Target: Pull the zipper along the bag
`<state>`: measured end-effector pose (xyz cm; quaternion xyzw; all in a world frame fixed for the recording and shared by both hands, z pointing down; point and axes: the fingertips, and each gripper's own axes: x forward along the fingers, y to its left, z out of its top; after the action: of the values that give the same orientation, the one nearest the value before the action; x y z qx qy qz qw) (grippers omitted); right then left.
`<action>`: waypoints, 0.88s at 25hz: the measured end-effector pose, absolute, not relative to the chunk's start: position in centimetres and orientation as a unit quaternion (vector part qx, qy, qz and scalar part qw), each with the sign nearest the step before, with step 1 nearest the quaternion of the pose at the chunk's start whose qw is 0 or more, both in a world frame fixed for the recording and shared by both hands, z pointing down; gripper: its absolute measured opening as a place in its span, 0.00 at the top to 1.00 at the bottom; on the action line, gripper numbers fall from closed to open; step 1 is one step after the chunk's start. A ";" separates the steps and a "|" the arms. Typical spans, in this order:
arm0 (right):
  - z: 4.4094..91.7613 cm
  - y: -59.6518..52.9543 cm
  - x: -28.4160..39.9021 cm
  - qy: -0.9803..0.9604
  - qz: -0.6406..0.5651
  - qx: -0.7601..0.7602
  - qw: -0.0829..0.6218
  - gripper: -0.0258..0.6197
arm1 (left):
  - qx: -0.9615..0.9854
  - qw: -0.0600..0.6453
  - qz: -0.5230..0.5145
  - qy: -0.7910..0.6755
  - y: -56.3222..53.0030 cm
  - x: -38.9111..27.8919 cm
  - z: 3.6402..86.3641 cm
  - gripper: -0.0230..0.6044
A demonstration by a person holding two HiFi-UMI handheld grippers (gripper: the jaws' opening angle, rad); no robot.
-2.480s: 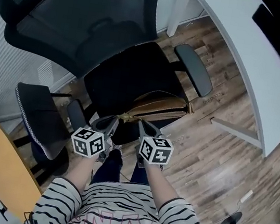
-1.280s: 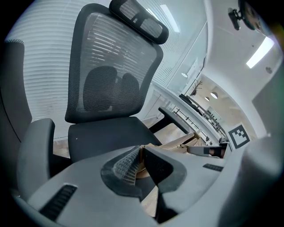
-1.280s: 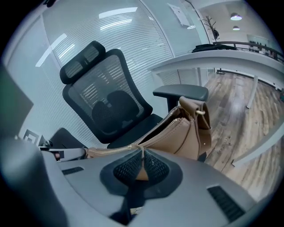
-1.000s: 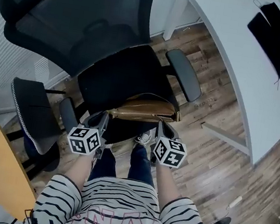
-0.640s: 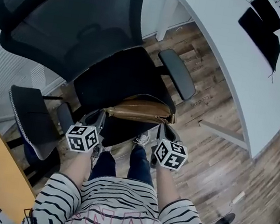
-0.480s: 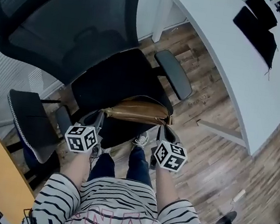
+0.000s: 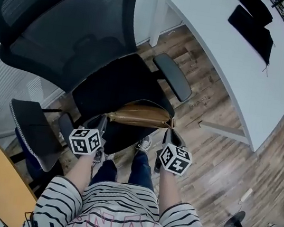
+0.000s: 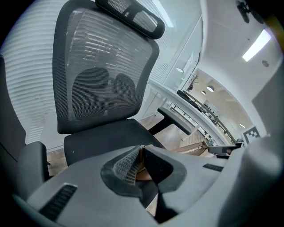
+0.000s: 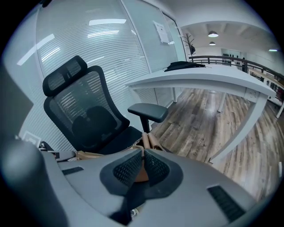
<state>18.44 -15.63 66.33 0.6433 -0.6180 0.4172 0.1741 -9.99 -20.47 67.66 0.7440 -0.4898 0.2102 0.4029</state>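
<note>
- The tan bag lay across the front edge of the black office chair, right in the middle of the head view, pulled out sideways between the two tools.
- The left tool sat at the bag's left end, its marker cube just below it in the frame.
- In the left gripper view the ribbed pads were nearly together, with a sliver of tan bag material pinched between them: a firm grip on that end.
- The right tool was at the bag's right end, beside the chair's right armrest.
- The right gripper view showed its pads squeezed onto a tan piece at that end; whether it was the zipper pull or the bag's edge was too small to tell.
- The bag's top line ran closed and fairly straight from one tool to the other.
- A white bench filled the upper right, with a dark garment on it.
- Wooden floor spread below the bench, and striped sleeves came in at the bottom.
</note>
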 end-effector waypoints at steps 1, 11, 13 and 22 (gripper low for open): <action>66.3 -15.5 18.4 -0.615 0.418 0.645 0.174 0.90 | 0.744 0.403 0.212 -0.488 -20.4 -10.0 67.6 0.89; 66.6 -15.4 18.0 -0.601 0.388 0.667 0.207 0.90 | 0.752 0.393 0.236 -0.474 -20.7 -10.2 67.8 0.89; 66.6 -15.4 18.0 -0.598 0.385 0.672 0.208 0.90 | 0.754 0.393 0.238 -0.469 -20.8 -10.2 67.8 0.89; 64.2 -14.1 17.8 -0.573 0.382 0.708 0.157 0.74 | 0.771 0.382 0.243 -0.448 -20.7 -11.3 65.6 0.77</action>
<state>17.78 -14.11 64.19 0.7081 -0.5729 0.3817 0.1572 -11.29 -20.75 65.62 0.7713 -0.4476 0.2432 0.3816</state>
